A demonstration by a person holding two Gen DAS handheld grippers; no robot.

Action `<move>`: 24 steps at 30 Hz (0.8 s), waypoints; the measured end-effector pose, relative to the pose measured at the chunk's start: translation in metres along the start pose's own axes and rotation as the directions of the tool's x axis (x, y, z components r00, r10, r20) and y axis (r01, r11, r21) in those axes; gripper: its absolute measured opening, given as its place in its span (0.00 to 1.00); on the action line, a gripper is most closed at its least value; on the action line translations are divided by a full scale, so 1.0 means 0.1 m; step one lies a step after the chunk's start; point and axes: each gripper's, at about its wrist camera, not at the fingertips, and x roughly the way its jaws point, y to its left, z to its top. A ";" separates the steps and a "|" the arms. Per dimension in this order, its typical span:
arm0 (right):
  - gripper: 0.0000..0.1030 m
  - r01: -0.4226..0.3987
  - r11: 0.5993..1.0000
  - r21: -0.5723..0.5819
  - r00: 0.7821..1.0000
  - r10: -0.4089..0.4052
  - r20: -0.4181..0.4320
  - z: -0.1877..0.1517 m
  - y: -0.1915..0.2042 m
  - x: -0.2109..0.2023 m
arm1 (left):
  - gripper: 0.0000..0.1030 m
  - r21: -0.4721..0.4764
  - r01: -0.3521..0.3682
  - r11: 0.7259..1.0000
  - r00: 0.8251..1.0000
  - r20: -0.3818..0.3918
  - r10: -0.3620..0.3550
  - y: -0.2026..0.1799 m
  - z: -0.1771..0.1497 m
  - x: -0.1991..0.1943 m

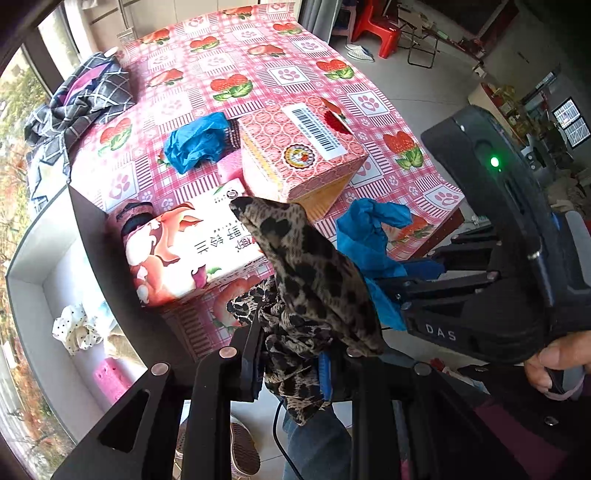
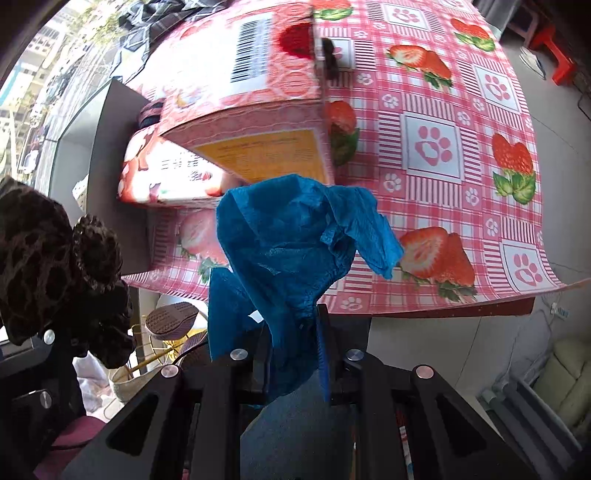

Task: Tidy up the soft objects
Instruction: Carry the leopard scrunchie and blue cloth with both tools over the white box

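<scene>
My left gripper (image 1: pixel 291 363) is shut on a leopard-print cloth (image 1: pixel 306 273) and holds it up off the near table edge; the cloth also shows dark at the left of the right wrist view (image 2: pixel 55 258). My right gripper (image 2: pixel 291 347) is shut on a crumpled blue cloth (image 2: pixel 295 236), held in the air before the table edge; it shows at the right of the left wrist view (image 1: pixel 369 236). A second blue cloth (image 1: pixel 197 142) lies on the table beside a pink sponge (image 1: pixel 231 168). An open white box (image 1: pixel 44 273) at the left holds a dotted scrunchie (image 1: pixel 75 328) and a pink sponge (image 1: pixel 109 378).
The table has a pink strawberry tablecloth (image 2: pixel 461 147). A pink carton (image 1: pixel 303 147) leans on a floral tissue box (image 1: pixel 184 247). A plaid garment (image 1: pixel 88 96) lies at the far left. Red stools (image 1: pixel 376 29) stand beyond the table. A shoe (image 1: pixel 243 450) is below.
</scene>
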 end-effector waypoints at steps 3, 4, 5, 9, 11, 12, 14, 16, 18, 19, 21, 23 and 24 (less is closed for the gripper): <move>0.19 0.013 0.997 -0.079 1.000 -0.012 0.007 0.04 0.22 -0.02 | 0.24 -0.044 -0.015 0.999 1.000 0.018 0.016 0.12 -0.05 -0.03; 0.19 0.015 0.995 -0.103 1.000 -0.014 0.009 0.05 0.29 -0.02 | 0.24 -0.061 -0.019 0.998 1.000 0.024 0.020 0.17 -0.08 -0.06; 0.19 0.018 0.992 -0.126 1.000 -0.016 0.013 0.07 0.36 -0.03 | 0.24 -0.077 -0.022 0.997 0.999 0.029 0.024 0.21 -0.11 -0.09; 0.18 0.031 0.978 -0.207 0.999 -0.028 0.020 0.14 0.63 -0.05 | 0.24 -0.144 -0.037 0.989 0.998 0.050 0.045 0.40 -0.17 -0.16; 0.18 0.038 0.970 -0.241 0.999 -0.034 0.023 0.15 0.77 -0.06 | 0.24 -0.177 -0.042 0.983 0.997 0.059 0.054 0.49 -0.20 -0.19; 0.18 0.042 0.966 -0.256 0.999 -0.037 0.024 0.15 0.82 -0.06 | 0.24 -0.194 -0.044 0.980 0.996 0.064 0.057 0.54 -0.22 -0.21; 0.18 0.048 0.958 -0.284 0.999 -0.043 0.026 0.16 0.92 -0.09 | 0.24 -0.224 -0.048 0.973 0.995 0.070 0.065 0.61 -0.27 -0.23; 0.19 0.054 0.949 -0.310 0.998 -0.047 0.027 0.18 1.03 -0.11 | 0.24 -0.254 -0.052 0.966 0.994 0.075 0.074 0.69 -0.33 -0.27; 0.18 0.058 0.940 -0.336 0.998 -0.052 0.028 0.21 1.12 -0.12 | 0.24 -0.282 -0.056 0.958 0.993 0.080 0.082 0.77 -0.38 -0.29; 0.18 0.060 0.935 -0.349 0.998 -0.053 0.029 0.23 1.17 -0.12 | 0.24 -0.296 -0.059 0.953 0.993 0.082 0.087 0.80 -0.40 -0.31; 0.19 0.063 0.925 -0.374 0.998 -0.055 0.030 0.27 1.26 -0.14 | 0.24 -0.325 -0.064 0.944 0.991 0.087 0.097 0.87 -0.45 -0.33; 0.18 0.065 0.915 -0.397 0.998 -0.057 0.032 0.31 1.33 -0.14 | 0.24 -0.353 -0.070 0.933 0.990 0.092 0.109 0.94 -0.50 -0.38; 0.19 0.066 0.910 -0.408 0.998 -0.057 0.035 0.33 1.38 -0.15 | 0.24 -0.365 -0.074 0.928 0.989 0.093 0.116 0.97 -0.52 -0.39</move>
